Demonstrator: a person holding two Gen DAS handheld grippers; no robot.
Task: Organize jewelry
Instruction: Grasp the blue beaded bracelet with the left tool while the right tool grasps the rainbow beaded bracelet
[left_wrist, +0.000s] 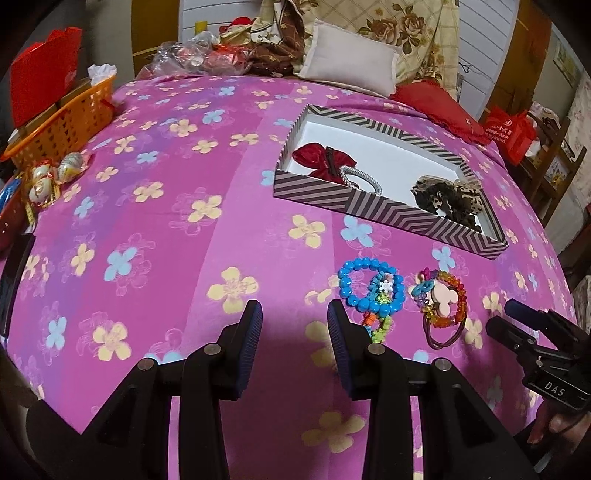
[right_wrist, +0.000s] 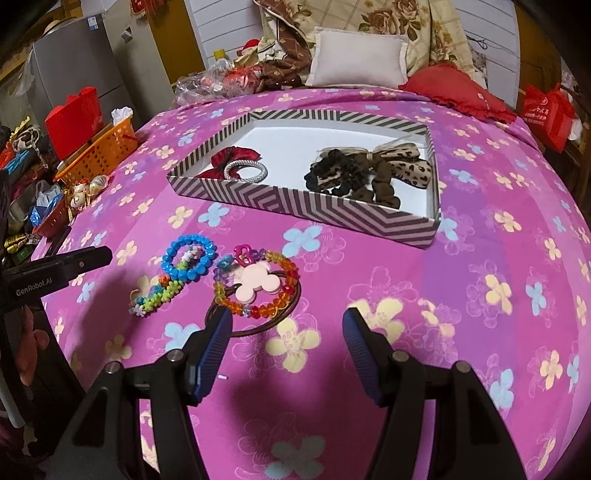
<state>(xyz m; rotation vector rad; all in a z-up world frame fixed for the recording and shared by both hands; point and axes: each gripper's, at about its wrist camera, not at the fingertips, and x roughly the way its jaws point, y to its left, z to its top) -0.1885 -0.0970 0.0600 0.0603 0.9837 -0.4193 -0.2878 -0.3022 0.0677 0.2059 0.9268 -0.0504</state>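
A striped box (left_wrist: 373, 208) (right_wrist: 314, 212) lies on the pink flowered bed and holds a red bow (left_wrist: 317, 160) (right_wrist: 223, 157), a silver hair tie (left_wrist: 360, 177) (right_wrist: 245, 171) and leopard and brown scrunchies (left_wrist: 447, 201) (right_wrist: 365, 171). In front of it lie a blue bead bracelet (left_wrist: 369, 282) (right_wrist: 190, 260), a green bead string (left_wrist: 380, 328) (right_wrist: 159, 295) and a rainbow bead bracelet with a pink mouse-shaped charm (left_wrist: 441, 299) (right_wrist: 256, 284). My left gripper (left_wrist: 293, 325) is open and empty, just left of the blue bracelet. My right gripper (right_wrist: 288, 328) is open and empty, just below the rainbow bracelet.
An orange basket (left_wrist: 62, 122) (right_wrist: 98, 153) and wrapped sweets (left_wrist: 48, 181) (right_wrist: 86, 190) sit at the bed's left edge. A white cushion (left_wrist: 351, 64) (right_wrist: 358, 59), a red cushion (left_wrist: 439, 107) (right_wrist: 458, 94) and folded blankets lie at the far end.
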